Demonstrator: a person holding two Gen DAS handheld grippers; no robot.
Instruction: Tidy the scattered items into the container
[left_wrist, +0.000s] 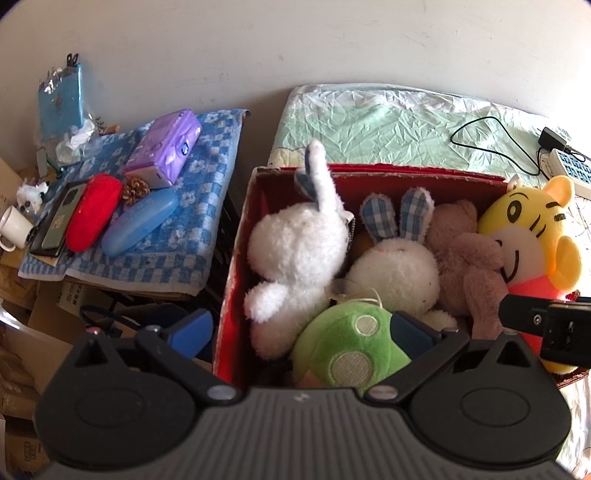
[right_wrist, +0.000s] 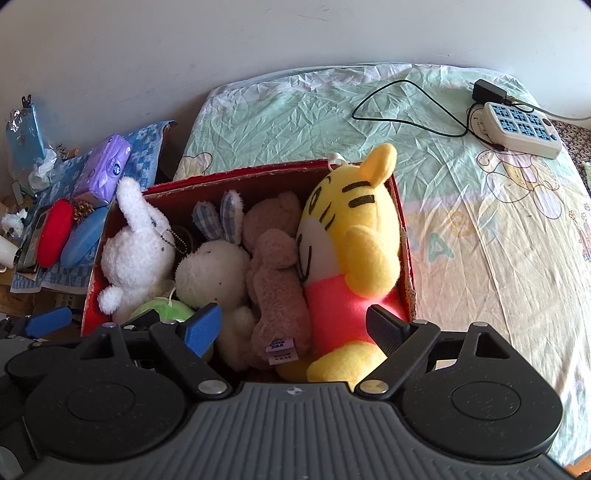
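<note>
A red cardboard box stands on the bed and holds several plush toys: a white rabbit, a rabbit with checked ears, a brown bear, a green plush and a yellow tiger. My left gripper is open and empty above the box's near left part. My right gripper is open and empty above the box's near edge, its jaws either side of the bear and tiger.
Left of the box, a blue checked towel carries a purple tissue pack, a red case, a blue case, a pine cone and a phone. A power strip with cable lies on the green bedsheet.
</note>
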